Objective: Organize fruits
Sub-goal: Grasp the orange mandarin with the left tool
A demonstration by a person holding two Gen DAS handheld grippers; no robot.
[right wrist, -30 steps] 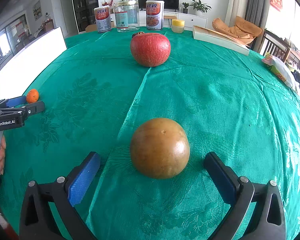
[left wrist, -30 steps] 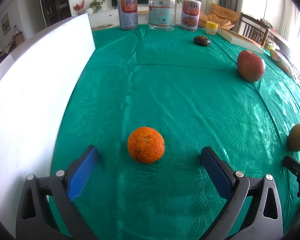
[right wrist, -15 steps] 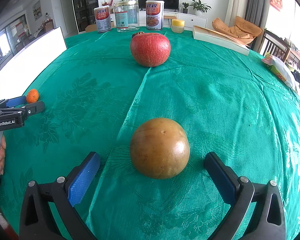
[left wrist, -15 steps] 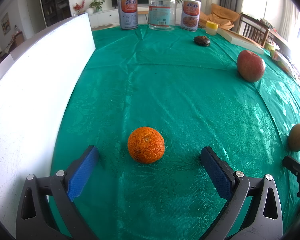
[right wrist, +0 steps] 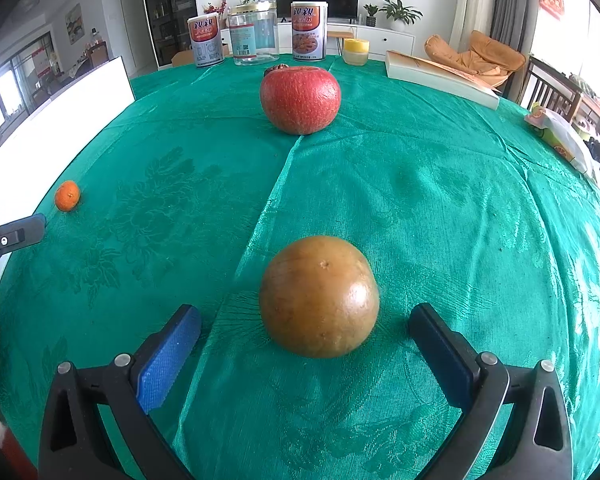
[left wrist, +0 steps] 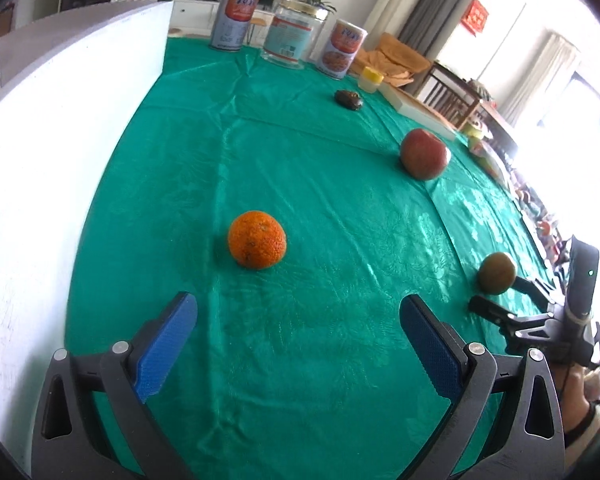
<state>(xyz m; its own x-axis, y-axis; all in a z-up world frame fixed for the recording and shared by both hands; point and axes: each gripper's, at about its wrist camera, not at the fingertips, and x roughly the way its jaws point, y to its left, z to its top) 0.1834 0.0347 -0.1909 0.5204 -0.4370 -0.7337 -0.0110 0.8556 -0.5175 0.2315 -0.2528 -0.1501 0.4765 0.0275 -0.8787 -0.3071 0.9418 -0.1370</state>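
Note:
A small orange (left wrist: 257, 245) lies on the green tablecloth (left wrist: 300, 152), a short way ahead of my left gripper (left wrist: 298, 312), which is open and holds nothing. A brown round fruit (right wrist: 319, 296) sits between the fingertips of my right gripper (right wrist: 304, 318); it is open, with gaps on both sides of the fruit. Farther back rests a red apple-like fruit (right wrist: 300, 100). The right wrist view also shows the orange (right wrist: 67, 196) at far left, beyond a finger of the left gripper (right wrist: 16, 234). The left wrist view shows the brown fruit (left wrist: 497, 273) and red fruit (left wrist: 424, 154).
A white board (left wrist: 60, 160) stands along the table's left side. Two cans (right wrist: 309, 31) and a glass jar (right wrist: 256, 36) line the far edge, with a yellow-lidded pot (right wrist: 356, 51), a flat box (right wrist: 440, 76) and a dark lump (left wrist: 349, 99).
My left gripper has drawn back and turned rightward; the orange, earlier between its fingertips, now lies ahead of them. The right gripper and brown fruit have not moved.

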